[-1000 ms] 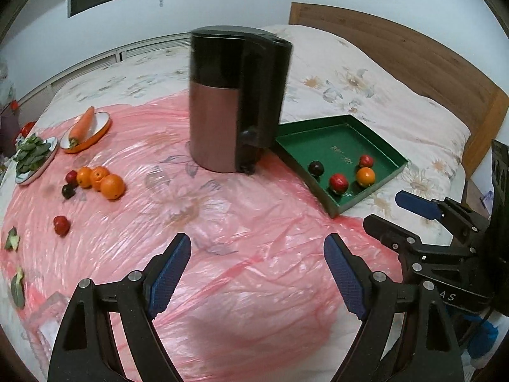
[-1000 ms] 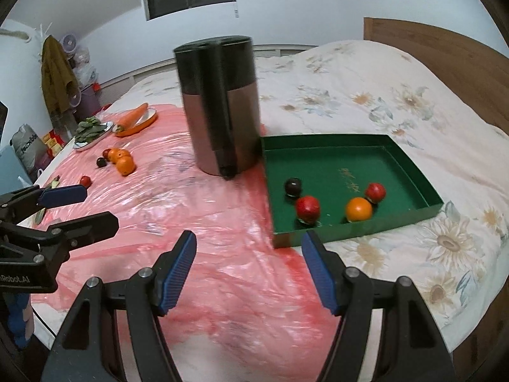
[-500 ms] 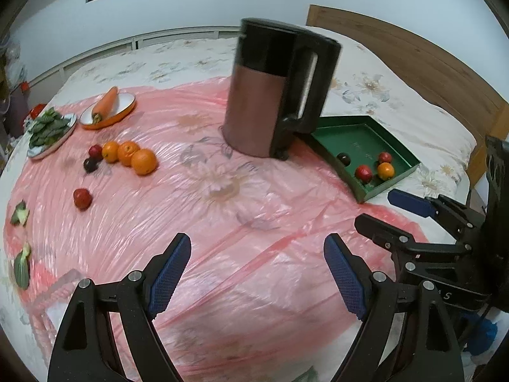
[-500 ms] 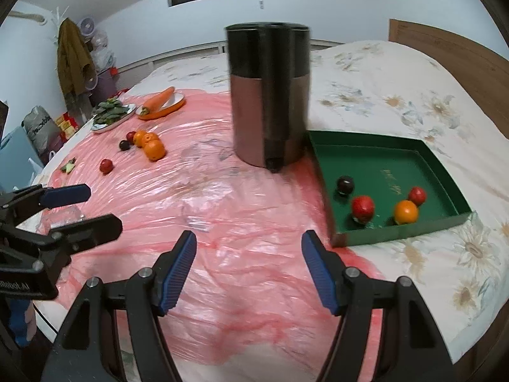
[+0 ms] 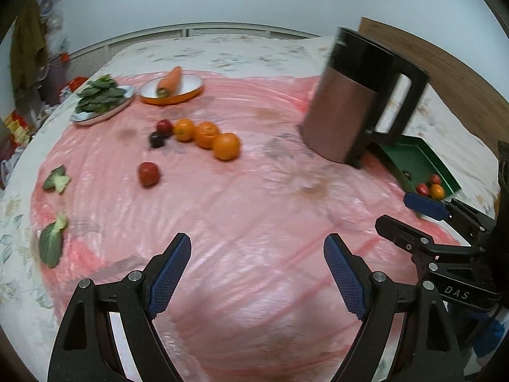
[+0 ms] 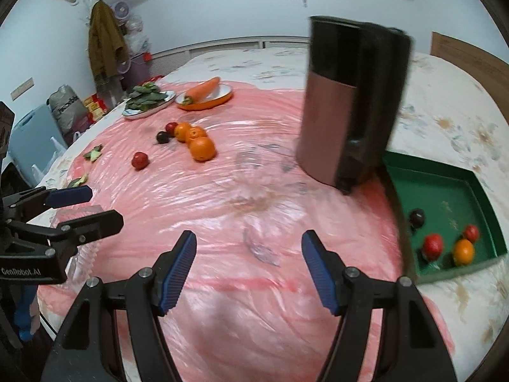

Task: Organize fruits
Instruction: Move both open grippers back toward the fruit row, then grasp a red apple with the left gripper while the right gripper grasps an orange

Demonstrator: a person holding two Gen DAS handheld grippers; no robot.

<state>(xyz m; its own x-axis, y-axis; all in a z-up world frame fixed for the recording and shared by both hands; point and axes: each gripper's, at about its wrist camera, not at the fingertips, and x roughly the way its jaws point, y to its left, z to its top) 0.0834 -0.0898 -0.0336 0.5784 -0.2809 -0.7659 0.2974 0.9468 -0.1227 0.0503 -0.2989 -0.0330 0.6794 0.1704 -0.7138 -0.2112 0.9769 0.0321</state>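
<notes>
Three oranges (image 5: pixel 206 135) (image 6: pixel 195 141), a red fruit (image 5: pixel 163 125), a dark plum (image 5: pixel 156 140) and a lone red fruit (image 5: pixel 148 173) (image 6: pixel 140 160) lie on the pink plastic sheet (image 5: pixel 254 210). A green tray (image 6: pixel 445 197) (image 5: pixel 413 162) at the right holds a plum (image 6: pixel 416 217), two red fruits (image 6: pixel 432 245) and an orange (image 6: pixel 463 251). My left gripper (image 5: pixel 256 277) is open and empty, above the sheet's near part. My right gripper (image 6: pixel 248 267) is open and empty, beside it on the right.
A tall copper and black kettle (image 5: pixel 356 105) (image 6: pixel 346 102) stands between the loose fruit and the tray. A carrot on an orange plate (image 5: pixel 171 87) and a plate of greens (image 5: pixel 101 102) sit at the back. Leaf scraps (image 5: pixel 52 242) lie at the left edge.
Both views have swung left: the loose fruit pile has come toward the centre and the tray has slid to the right edge. Both grippers stay open.
</notes>
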